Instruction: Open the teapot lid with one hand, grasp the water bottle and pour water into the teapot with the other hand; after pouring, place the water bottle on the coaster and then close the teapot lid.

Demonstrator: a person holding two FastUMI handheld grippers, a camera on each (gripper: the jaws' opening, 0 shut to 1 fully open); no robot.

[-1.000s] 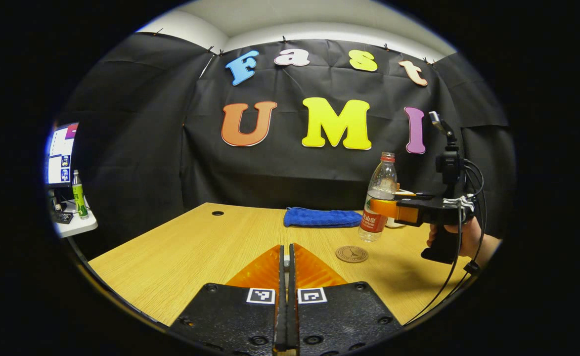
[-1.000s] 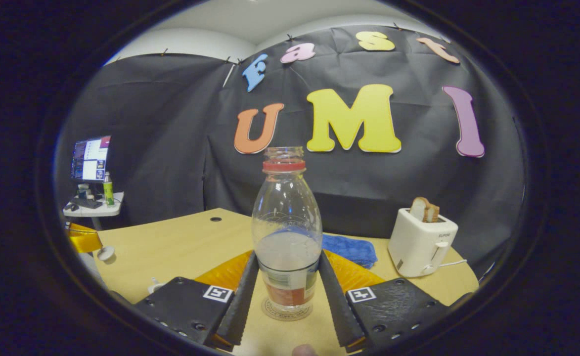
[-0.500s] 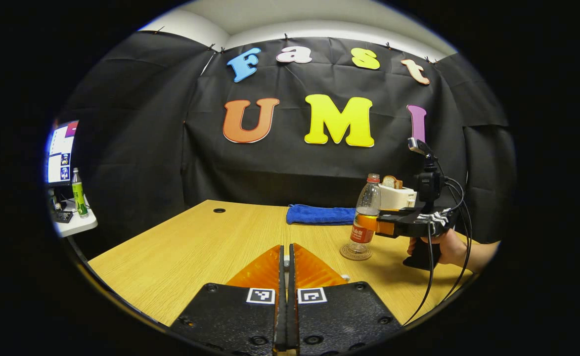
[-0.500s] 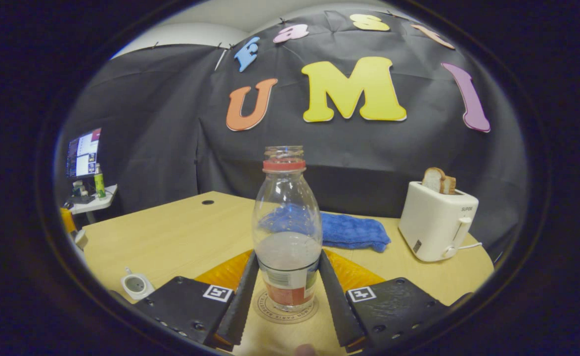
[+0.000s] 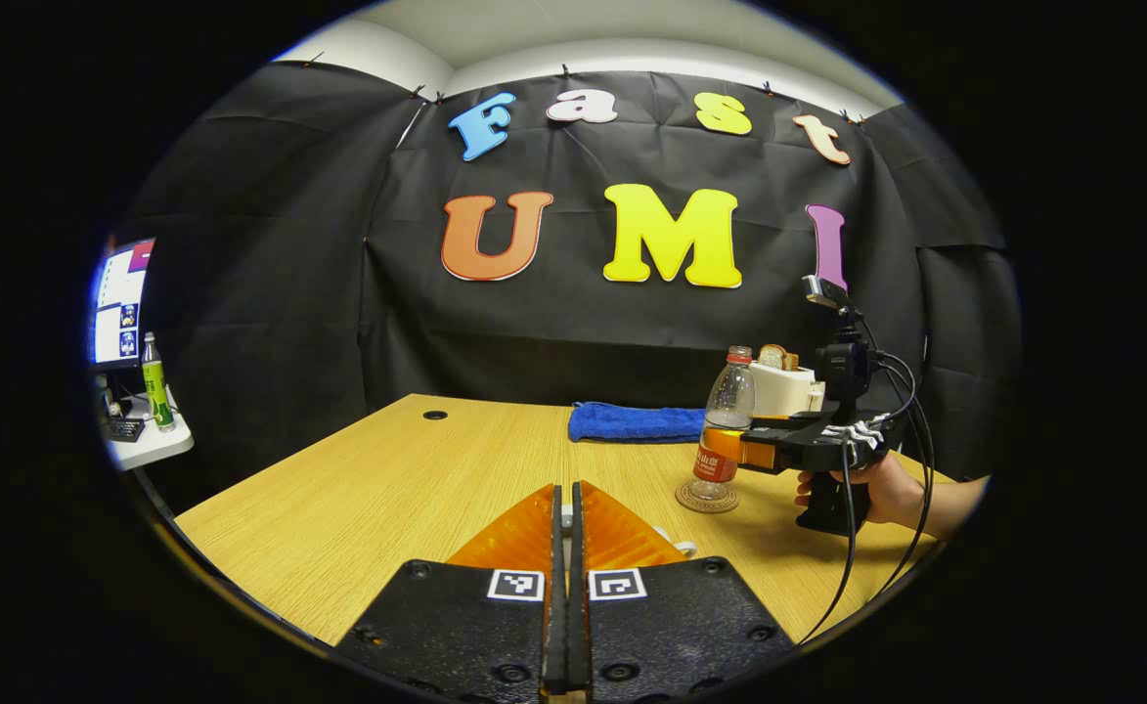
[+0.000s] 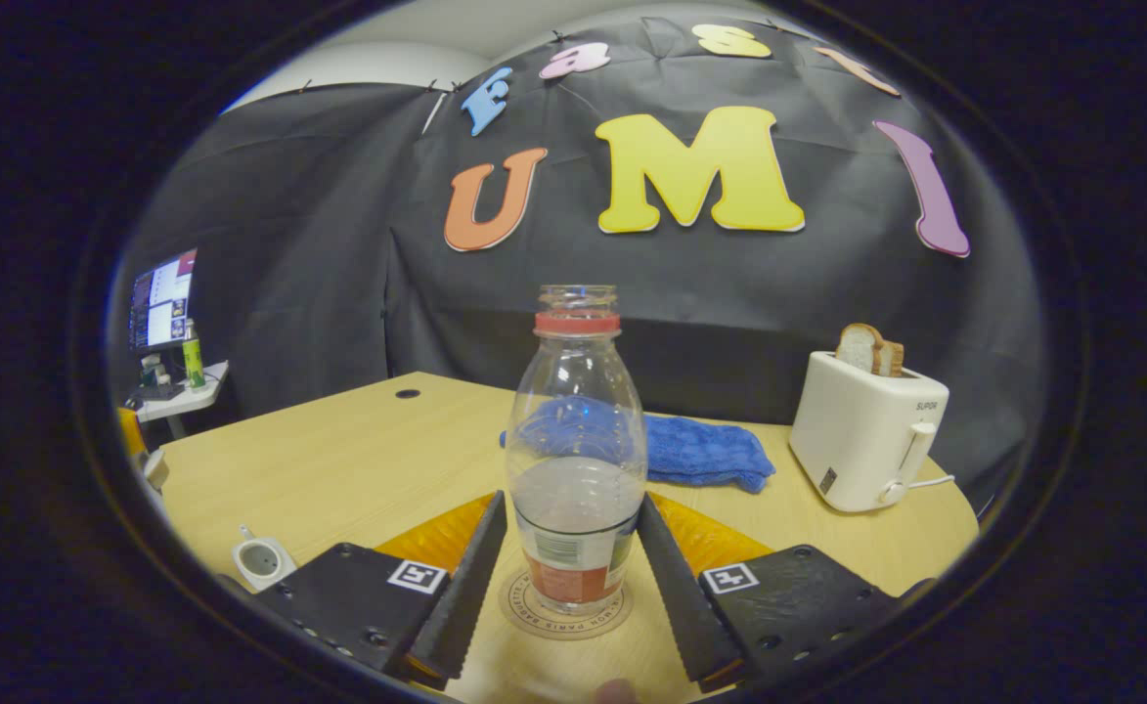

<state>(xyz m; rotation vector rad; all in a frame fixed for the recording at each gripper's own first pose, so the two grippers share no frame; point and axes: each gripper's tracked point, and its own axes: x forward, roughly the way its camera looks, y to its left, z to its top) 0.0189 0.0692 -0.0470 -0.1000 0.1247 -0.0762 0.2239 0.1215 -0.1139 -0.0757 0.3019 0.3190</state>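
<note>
**Bottle set down on the coaster, right fingers spreading**

In the left gripper view, the left gripper (image 5: 564, 548) sat at the bottom centre with its 2 fingers pressed flat together, clenched on nothing that I could see. A small white shape at the lower centre, just right of those fingers, may have been the teapot lid, but it was too hidden to tell. The teapot's own place could not be made out.

Further right, at the right middle of that view, the clear plastic water bottle with a red neck ring and red label (image 5: 725, 422) stood on the round brown coaster (image 5: 707, 497), which lay on the pale wooden table (image 5: 368, 489). 1.0 s before, the bottle had hung above the table with the coaster bare in front of it; 0.5 s before, it had come down onto the coaster.

In the right gripper view, the bottle (image 6: 576, 460) rose at the centre, uncapped, with the coaster (image 6: 565, 614) ringing its base. The right gripper (image 6: 573, 577) flanked it at the bottom centre, and a slim gap showed on both sides between fingers and bottle, wider than 0.5 s before. I judged the grip released, or nearly so.

That would mean pouring and placing were done, leaving only withdrawal and closing the lid.

The bottle's long axis ran vertical, mouth pointing straight up, about 1 third full by my estimate.
</note>
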